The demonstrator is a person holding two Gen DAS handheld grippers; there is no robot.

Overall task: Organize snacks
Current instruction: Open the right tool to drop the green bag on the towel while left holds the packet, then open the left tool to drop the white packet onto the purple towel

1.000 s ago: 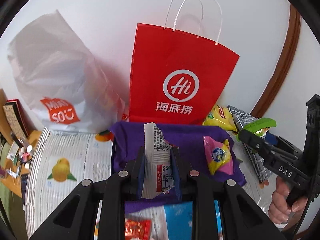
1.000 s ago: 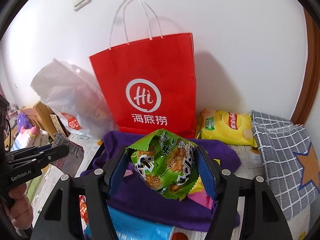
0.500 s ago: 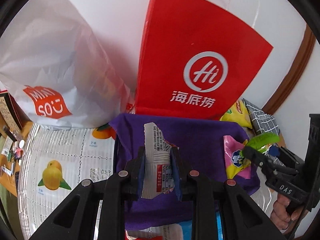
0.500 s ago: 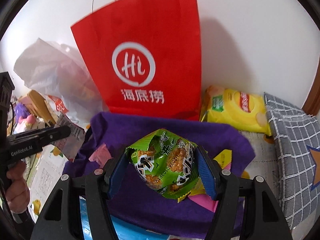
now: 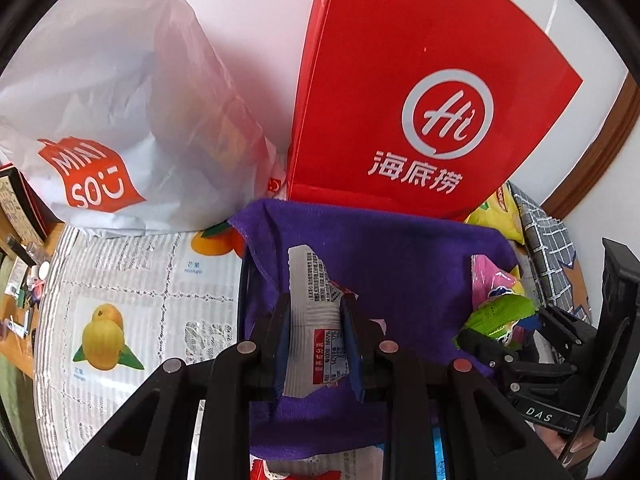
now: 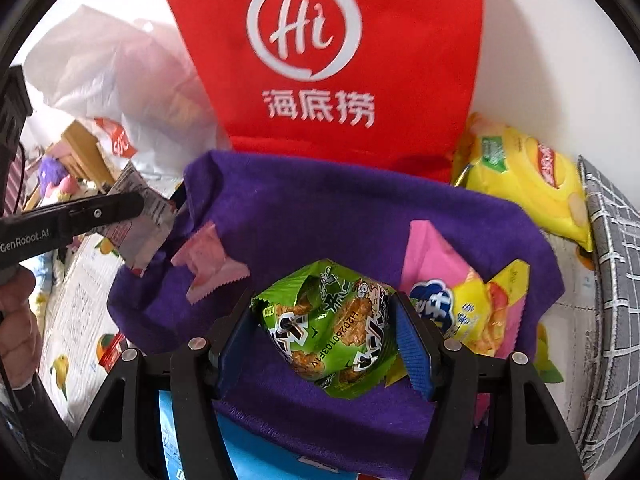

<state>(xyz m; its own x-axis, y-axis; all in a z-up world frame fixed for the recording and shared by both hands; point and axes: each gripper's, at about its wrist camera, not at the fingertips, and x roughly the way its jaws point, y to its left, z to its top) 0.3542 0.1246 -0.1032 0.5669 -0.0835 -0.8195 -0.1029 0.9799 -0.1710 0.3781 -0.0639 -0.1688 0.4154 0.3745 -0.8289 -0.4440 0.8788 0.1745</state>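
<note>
My left gripper (image 5: 316, 320) is shut on a silver-white snack packet (image 5: 316, 320) with a red label, held over the left side of a purple cloth (image 5: 400, 264). It also shows in the right wrist view (image 6: 136, 216). My right gripper (image 6: 326, 328) is shut on a green snack packet (image 6: 328, 328), low over the same purple cloth (image 6: 320, 216); the packet also shows in the left wrist view (image 5: 500, 316). A pink and yellow packet (image 6: 460, 296) and a small pink packet (image 6: 208, 260) lie on the cloth.
A red paper bag (image 6: 320, 52) stands right behind the cloth against the wall. A white plastic bag (image 5: 120, 120) stands to its left. A yellow chip bag (image 6: 528, 176) and a grey checked cloth (image 6: 612, 280) lie to the right. A fruit-print mat (image 5: 140, 300) covers the table.
Both grippers have moved forward and down toward the purple cloth and the red bag, each keeping hold of its packet. The red bag now fills much more of both views.
</note>
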